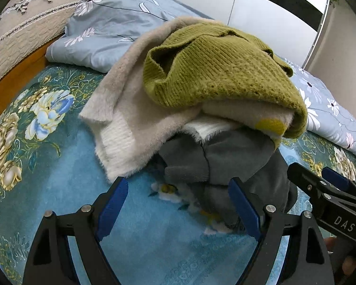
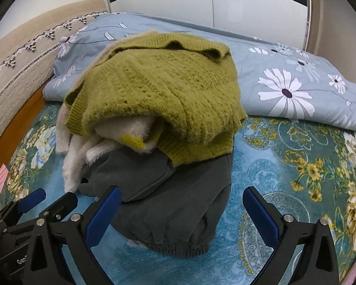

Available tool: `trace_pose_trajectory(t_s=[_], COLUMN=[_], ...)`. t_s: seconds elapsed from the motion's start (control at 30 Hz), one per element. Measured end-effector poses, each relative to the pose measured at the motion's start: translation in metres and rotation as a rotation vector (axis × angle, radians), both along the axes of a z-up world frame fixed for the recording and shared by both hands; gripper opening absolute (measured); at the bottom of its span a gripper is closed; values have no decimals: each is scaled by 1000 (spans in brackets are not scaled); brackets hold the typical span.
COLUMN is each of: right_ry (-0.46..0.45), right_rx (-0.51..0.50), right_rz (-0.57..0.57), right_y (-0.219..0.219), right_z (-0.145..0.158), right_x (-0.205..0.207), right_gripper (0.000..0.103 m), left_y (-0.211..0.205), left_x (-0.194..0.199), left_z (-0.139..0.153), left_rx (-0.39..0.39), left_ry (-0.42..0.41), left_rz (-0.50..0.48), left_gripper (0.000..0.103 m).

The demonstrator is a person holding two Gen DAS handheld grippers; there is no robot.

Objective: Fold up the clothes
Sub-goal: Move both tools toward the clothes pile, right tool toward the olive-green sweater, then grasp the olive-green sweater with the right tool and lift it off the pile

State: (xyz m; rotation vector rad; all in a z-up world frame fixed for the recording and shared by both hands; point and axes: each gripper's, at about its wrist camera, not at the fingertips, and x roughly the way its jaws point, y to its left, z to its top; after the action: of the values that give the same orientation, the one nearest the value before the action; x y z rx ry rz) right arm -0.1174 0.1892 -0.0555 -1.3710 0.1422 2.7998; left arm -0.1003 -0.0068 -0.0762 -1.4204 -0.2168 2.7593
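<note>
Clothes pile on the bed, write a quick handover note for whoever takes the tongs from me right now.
Left tongs: open, empty, low in front of the pile.
Right tongs: open, empty, at the near edge of the grey garment.
Pile on the floral bedspread: green sweater on top, cream fuzzy sweater under it, spilling to the left, grey garment at the bottom.
Done: clothes are stacked, though the cream one looks loose.
Left: probably tidy or refold the cream sweater; nothing is gripped now.
</note>
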Motion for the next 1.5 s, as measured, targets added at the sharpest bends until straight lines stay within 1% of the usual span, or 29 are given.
trace_pose_trajectory(t_s=[0.3,0.47,0.57,0.63,0.73,0.77,0.83,0.93,0.97,1.0,1.03,1.07,1.1,1.13,1.23,1.3,1.43,1.5], right_ry=[-1,-5,-3,3,16,20,10,-10,-11,-9,-5,-1,10,25,110,180,320,391], right_rx=[16,17,56,75,166,198,221,246,232,210,191,173,161,151,87,48,5,-29], right_rz=[30,1,-8,1,1,0,-13,-36,-35,-32,-33,-34,-34,-36,-33,-16,5,4], right_y=[-4,6,9,8,4,2,3,5,4,4,4,4,4,2,-2,-4,-6,-4], right_z=[5,7,11,15,18,19,19,20,22,24,29,34,39,47,82,115,192,233], right_x=[0,-6,-20,-31,-46,-51,-59,-69,-72,-74,-75,-76,-76,-76,-69,-62,-40,-19], right_gripper=[103,103,103,103,101,98,83,81,77,66,49,38,20,16,13,13,12,12], left_y=[-3,-9,-18,-24,-34,-38,-46,-57,-61,-64,-67,-71,-73,-75,-84,-89,-104,-111], left_x=[0,-2,-2,-1,3,5,8,13,14,15,16,18,19,21,31,40,61,73], left_z=[4,4,4,4,7,8,10,12,12,12,11,11,11,11,18,25,46,59], left_rx=[12,20,49,54,48,46,43,47,51,59,68,81,92,101,109,107,111,125], left_ry=[6,-7,-17,-22,-24,-22,-16,-16,-18,-25,-32,-44,-54,-61,-63,-55,-25,-6], left_rz=[-1,-1,12,22,22,24,28,44,51,59,67,74,77,80,88,88,100,109], left_gripper=[87,87,87,87,87,87,87,87,87,87,87,87,87,87,87,87,87,87])
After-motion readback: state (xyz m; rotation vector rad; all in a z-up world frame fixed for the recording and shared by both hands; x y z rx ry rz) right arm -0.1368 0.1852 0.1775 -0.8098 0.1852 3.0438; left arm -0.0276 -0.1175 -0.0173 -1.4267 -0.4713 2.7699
